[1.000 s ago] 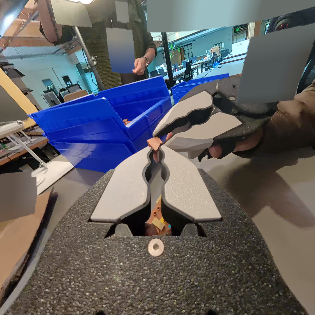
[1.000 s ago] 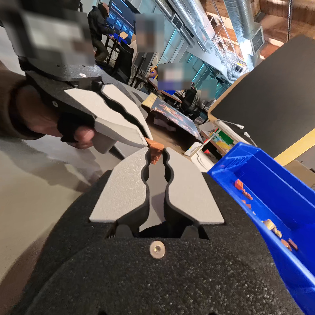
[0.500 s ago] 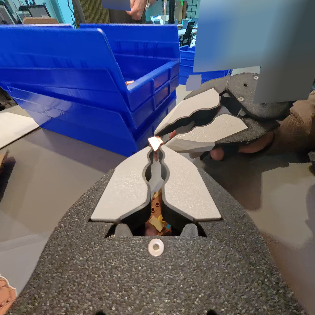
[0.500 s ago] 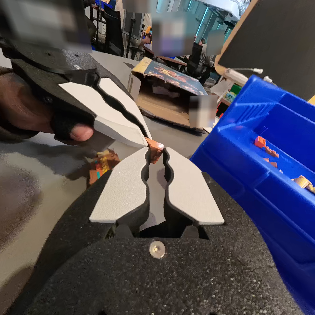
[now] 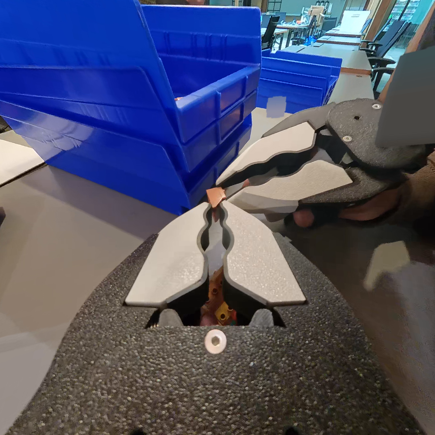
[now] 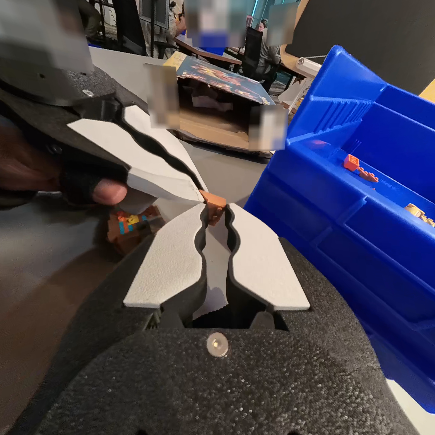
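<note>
A small brown brick piece (image 5: 214,197) is pinched between both grippers just above the grey table. My left gripper (image 5: 215,208) is shut on its lower end. My right gripper (image 5: 224,189) comes in from the right, tips meeting the left's, and is shut on its upper end. In the right wrist view the same piece (image 6: 215,203) sits between the right gripper's tips (image 6: 215,210), with the left gripper (image 6: 200,194) reaching in from the left. A multicoloured brick model (image 6: 131,226) stands on the table under the left gripper.
Stacked blue bins (image 5: 117,122) stand just behind the grippers; another blue bin (image 5: 299,77) lies farther back. The near bin (image 6: 329,223) holds several loose small bricks, one orange (image 6: 352,162). A torn cardboard box (image 6: 211,113) lies on the table beyond. The tips of both grippers are at nearly the same place.
Both grippers, still shut on the brown piece, have come down together toward the table and closer to the blue bins. The brick model has come into the right wrist view.
</note>
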Demonstrator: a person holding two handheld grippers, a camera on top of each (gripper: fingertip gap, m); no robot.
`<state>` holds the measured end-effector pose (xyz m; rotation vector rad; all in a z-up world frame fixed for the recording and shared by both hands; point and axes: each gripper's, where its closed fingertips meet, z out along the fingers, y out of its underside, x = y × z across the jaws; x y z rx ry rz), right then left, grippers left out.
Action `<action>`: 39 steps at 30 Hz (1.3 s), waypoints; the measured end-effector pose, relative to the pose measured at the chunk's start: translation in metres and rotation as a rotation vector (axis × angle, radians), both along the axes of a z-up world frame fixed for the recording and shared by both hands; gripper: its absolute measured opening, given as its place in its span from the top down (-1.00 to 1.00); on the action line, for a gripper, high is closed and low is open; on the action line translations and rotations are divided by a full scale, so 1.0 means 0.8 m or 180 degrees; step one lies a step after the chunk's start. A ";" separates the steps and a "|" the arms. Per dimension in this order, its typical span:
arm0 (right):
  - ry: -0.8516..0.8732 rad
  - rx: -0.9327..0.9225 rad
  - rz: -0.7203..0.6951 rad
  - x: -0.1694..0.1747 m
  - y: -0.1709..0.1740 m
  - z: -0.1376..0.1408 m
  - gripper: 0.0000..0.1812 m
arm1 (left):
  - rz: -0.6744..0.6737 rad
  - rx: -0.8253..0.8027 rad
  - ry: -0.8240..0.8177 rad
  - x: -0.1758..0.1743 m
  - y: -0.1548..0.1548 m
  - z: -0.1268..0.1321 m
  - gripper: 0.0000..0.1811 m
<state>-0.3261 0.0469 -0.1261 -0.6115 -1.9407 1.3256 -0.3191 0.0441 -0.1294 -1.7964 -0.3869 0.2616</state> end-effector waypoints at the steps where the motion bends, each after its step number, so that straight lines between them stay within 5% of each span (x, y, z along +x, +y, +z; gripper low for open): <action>1: -0.0009 0.0009 -0.0010 -0.001 0.000 -0.001 0.85 | 0.0012 -0.0019 -0.0028 -0.001 0.000 0.000 0.94; 11: 0.0122 -0.0168 -0.0329 -0.005 0.014 0.011 0.85 | 0.0207 -0.0014 -0.0093 -0.006 0.012 0.011 0.94; 20: -0.0035 -0.0168 -0.0150 0.010 0.014 0.005 0.85 | 0.0531 -0.0252 0.0436 0.008 0.012 0.007 0.94; 39: -0.0451 0.0024 -0.0015 0.012 0.001 -0.017 0.85 | 0.0793 -0.0350 0.0078 0.009 -0.002 -0.013 0.94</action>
